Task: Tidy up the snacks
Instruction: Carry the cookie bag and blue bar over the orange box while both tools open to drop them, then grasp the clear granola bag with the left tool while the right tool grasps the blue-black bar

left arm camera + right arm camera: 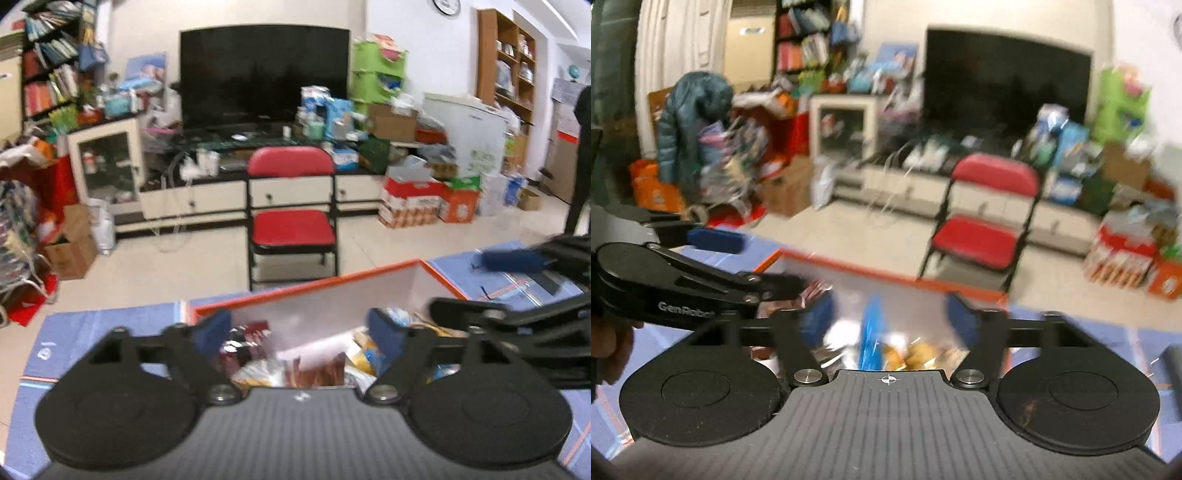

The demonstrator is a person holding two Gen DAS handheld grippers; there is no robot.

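Observation:
An open box with an orange rim (pixel 332 281) and white inner walls stands on the blue-covered table (pixel 110 325). Several snack packets (pixel 314 369) lie piled inside it. My left gripper (pixel 298 332) hangs over the near side of the box, open, with nothing between its blue pads (pixel 212 330). My right gripper (pixel 484 284) reaches in from the right above the box's right end. In the right wrist view the right gripper (pixel 891 314) is open and holds nothing above the blurred packets (pixel 916 350) and the box rim (pixel 868 269). The left gripper (pixel 753 262) shows at the left.
A red folding chair (pixel 291 206) stands on the floor just beyond the table. Behind it are a low cabinet with a large dark television (pixel 264 74), stacked cartons and bookshelves. A person in dark clothes (pixel 581 147) stands at the far right. A hand (pixel 613 343) holds the left gripper.

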